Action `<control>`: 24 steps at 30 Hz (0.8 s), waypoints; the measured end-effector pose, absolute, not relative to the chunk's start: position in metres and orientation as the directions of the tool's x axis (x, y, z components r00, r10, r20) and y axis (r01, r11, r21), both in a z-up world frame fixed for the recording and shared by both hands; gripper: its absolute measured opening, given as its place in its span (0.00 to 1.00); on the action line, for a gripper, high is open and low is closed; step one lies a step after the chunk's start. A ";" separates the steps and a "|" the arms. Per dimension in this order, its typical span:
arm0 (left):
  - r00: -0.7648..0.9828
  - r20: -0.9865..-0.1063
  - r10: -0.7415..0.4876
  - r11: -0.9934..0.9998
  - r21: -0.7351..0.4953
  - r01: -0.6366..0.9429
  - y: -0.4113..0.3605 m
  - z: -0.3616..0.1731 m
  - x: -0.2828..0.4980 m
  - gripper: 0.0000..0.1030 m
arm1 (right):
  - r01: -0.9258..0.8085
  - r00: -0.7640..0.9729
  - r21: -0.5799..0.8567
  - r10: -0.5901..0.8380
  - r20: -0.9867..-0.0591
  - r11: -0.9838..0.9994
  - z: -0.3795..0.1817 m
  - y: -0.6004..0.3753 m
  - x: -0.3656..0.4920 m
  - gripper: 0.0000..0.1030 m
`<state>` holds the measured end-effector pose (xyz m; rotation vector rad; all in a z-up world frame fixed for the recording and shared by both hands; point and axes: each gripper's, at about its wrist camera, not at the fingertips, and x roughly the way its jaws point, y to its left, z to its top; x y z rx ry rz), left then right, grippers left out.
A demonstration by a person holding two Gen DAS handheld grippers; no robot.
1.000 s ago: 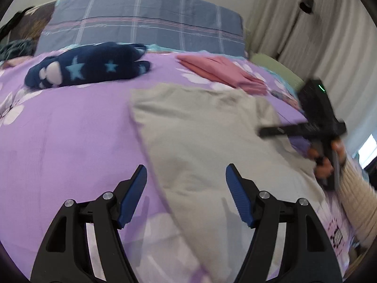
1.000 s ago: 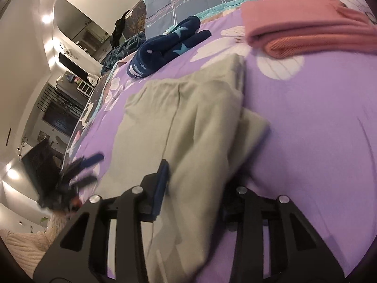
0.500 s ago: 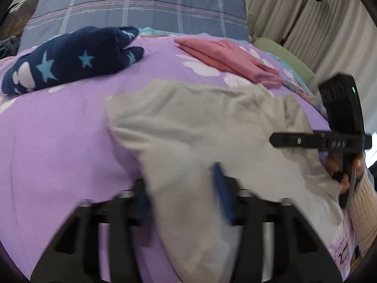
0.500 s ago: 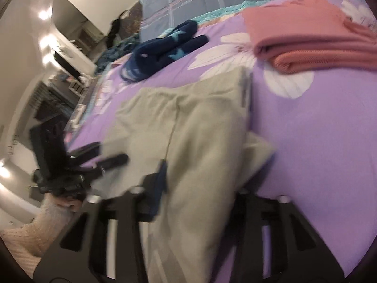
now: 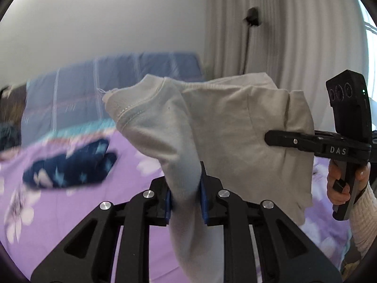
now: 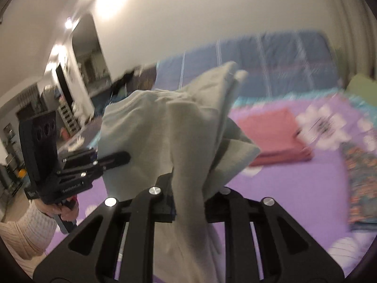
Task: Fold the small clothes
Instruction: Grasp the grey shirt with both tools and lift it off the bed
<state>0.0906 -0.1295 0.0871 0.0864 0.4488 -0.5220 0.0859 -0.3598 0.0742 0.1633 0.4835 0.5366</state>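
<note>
A light grey garment point(image 5: 226, 127) hangs in the air above the purple bed, held by both grippers. My left gripper point(image 5: 185, 200) is shut on one part of it; the cloth runs down between its blue pads. My right gripper point(image 6: 188, 202) is shut on another part of the same garment point(image 6: 165, 127). The right gripper also shows in the left wrist view point(image 5: 278, 139), pinching the cloth's right side. The left gripper shows in the right wrist view point(image 6: 122, 158) at the cloth's left side.
A purple flowered bedsheet point(image 5: 59, 212) lies below. A dark blue star-patterned garment point(image 5: 68, 167) lies on it at the left. A folded pink garment point(image 6: 273, 134) lies on the bed at the right. A blue plaid pillow point(image 6: 271, 59) and curtains point(image 5: 282, 35) stand behind.
Both grippers closed on the grey garment and lifted it off the bed into the air. Both cameras now tilt upward toward the wall.
</note>
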 end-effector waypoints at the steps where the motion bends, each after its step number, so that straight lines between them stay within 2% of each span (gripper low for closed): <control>1: 0.773 -0.419 -0.475 0.856 -0.019 0.516 -0.139 0.096 0.086 0.19 | -0.435 0.777 0.261 0.506 -0.375 0.862 0.085 -0.371 0.074 0.15; 8: 0.750 -0.365 -0.552 0.789 0.062 0.611 -0.216 0.131 0.070 0.19 | -0.263 0.898 0.168 0.305 -0.316 0.950 0.126 -0.426 0.016 0.15; 14: 0.695 -0.382 -0.609 0.740 0.039 0.671 -0.283 0.127 0.078 0.19 | -0.101 0.937 0.093 0.126 -0.326 0.991 0.133 -0.468 -0.009 0.15; 24: 0.673 -0.345 -0.654 0.686 0.105 0.720 -0.381 0.138 0.089 0.19 | 0.052 0.956 0.010 -0.047 -0.289 0.999 0.139 -0.531 -0.022 0.15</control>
